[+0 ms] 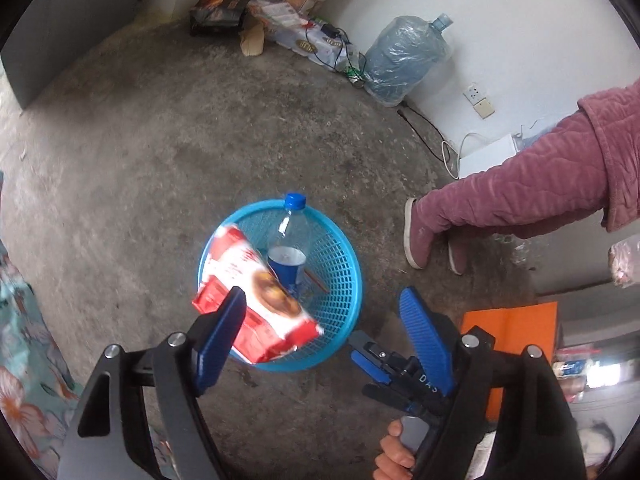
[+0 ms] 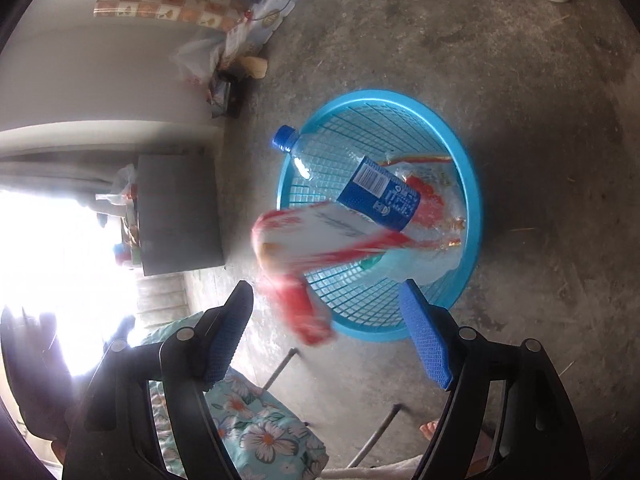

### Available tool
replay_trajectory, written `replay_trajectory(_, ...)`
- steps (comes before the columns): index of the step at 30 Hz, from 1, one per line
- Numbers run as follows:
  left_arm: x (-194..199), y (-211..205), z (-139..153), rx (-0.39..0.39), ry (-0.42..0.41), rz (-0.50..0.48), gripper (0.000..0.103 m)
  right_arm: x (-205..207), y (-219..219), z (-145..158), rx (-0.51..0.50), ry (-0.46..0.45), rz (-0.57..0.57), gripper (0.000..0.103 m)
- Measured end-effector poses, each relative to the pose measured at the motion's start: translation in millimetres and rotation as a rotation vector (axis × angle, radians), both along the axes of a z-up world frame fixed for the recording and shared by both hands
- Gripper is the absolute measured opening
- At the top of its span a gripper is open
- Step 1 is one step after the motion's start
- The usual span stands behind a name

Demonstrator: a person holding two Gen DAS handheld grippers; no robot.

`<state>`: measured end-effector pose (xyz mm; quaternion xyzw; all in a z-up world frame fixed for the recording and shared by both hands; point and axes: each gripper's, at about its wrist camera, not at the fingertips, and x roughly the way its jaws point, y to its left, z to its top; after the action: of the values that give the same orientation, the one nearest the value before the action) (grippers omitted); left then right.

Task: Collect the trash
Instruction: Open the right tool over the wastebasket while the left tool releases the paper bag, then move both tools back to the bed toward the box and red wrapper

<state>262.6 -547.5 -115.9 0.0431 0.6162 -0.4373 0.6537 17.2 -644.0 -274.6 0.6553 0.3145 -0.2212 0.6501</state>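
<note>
A blue mesh basket (image 1: pixel 340 280) (image 2: pixel 460 152) stands on the concrete floor. In it lean a clear plastic bottle (image 1: pixel 290 240) (image 2: pixel 360 184) with a blue cap and blue label, and some wrappers (image 2: pixel 432 200). A red and white snack box (image 1: pixel 256 304) (image 2: pixel 304 248) is in the air over the basket's near rim, blurred in the right wrist view and touching neither gripper's pads. My left gripper (image 1: pixel 320 336) is open above the basket. My right gripper (image 2: pixel 328 336) is open and empty; it also shows in the left wrist view (image 1: pixel 384 364).
A person's pink-sleeved leg and shoe (image 1: pixel 416 236) stand right of the basket. A large water jug (image 1: pixel 404 56), cables and a pile of bags lie by the far wall. A grey cabinet (image 2: pixel 180 212) is left of the basket. A floral cushion (image 2: pixel 256 432) lies below.
</note>
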Motion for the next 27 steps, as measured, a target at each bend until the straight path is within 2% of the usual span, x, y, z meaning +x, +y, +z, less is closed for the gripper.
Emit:
replay_trajectory(5, -1, 18, 24, -0.043, -0.038, 0.01, 0.077, 1, 1, 3, -0.014, 0.004, 0.001, 0.072)
replay_trajectory(9, -2, 44, 55, -0.09, -0.071, 0.024, 0.077, 5, 6, 12, -0.038, 0.002, 0.012, 0.072)
replay_trajectory(11, -5, 63, 76, -0.113, -0.114, 0.026, 0.077, 10, 10, 21, -0.071, 0.009, 0.03, 0.072)
replay_trajectory(14, -12, 102, 111, -0.16, -0.191, 0.031, 0.077, 22, 23, 48, -0.17, 0.027, 0.08, 0.072)
replay_trajectory(18, -22, 177, 154, -0.196, -0.33, 0.083, 0.087, 49, 55, 102, -0.353, 0.016, 0.189, 0.073)
replay_trajectory(21, -32, 244, 181, -0.211, -0.429, 0.163, 0.091, 71, 89, 143, -0.468, -0.024, 0.305, 0.08)
replay_trajectory(27, -54, 376, 206, -0.171, -0.581, 0.369, 0.097, 112, 174, 212, -0.658, -0.114, 0.566, 0.085)
